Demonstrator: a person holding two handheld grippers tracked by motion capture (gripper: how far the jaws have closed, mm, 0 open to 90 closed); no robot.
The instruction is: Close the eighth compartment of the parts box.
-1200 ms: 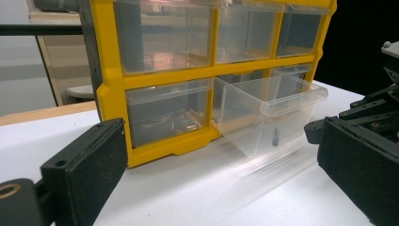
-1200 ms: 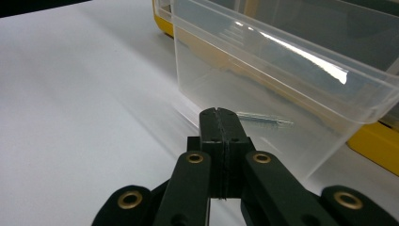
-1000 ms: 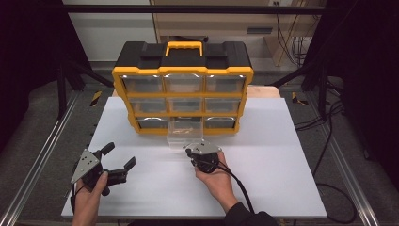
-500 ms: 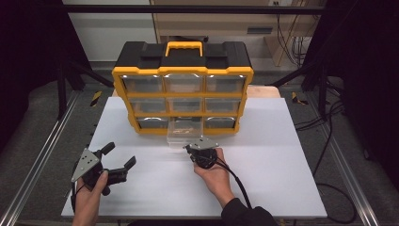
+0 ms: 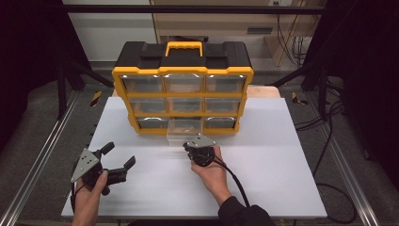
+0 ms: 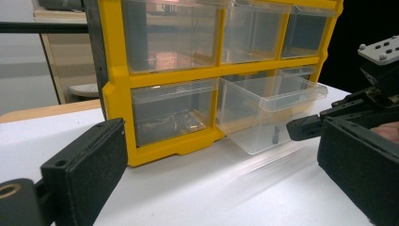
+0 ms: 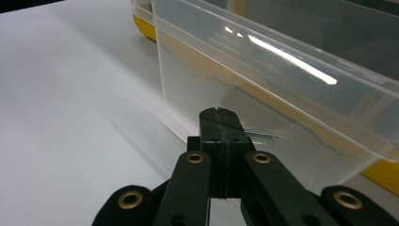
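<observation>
Drawer pulled from organizer, small dark item inside.

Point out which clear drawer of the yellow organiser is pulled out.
The bottom-row middle clear plastic drawer juts out over the white table; the other eight sit flush in the yellow and black organiser.
</observation>
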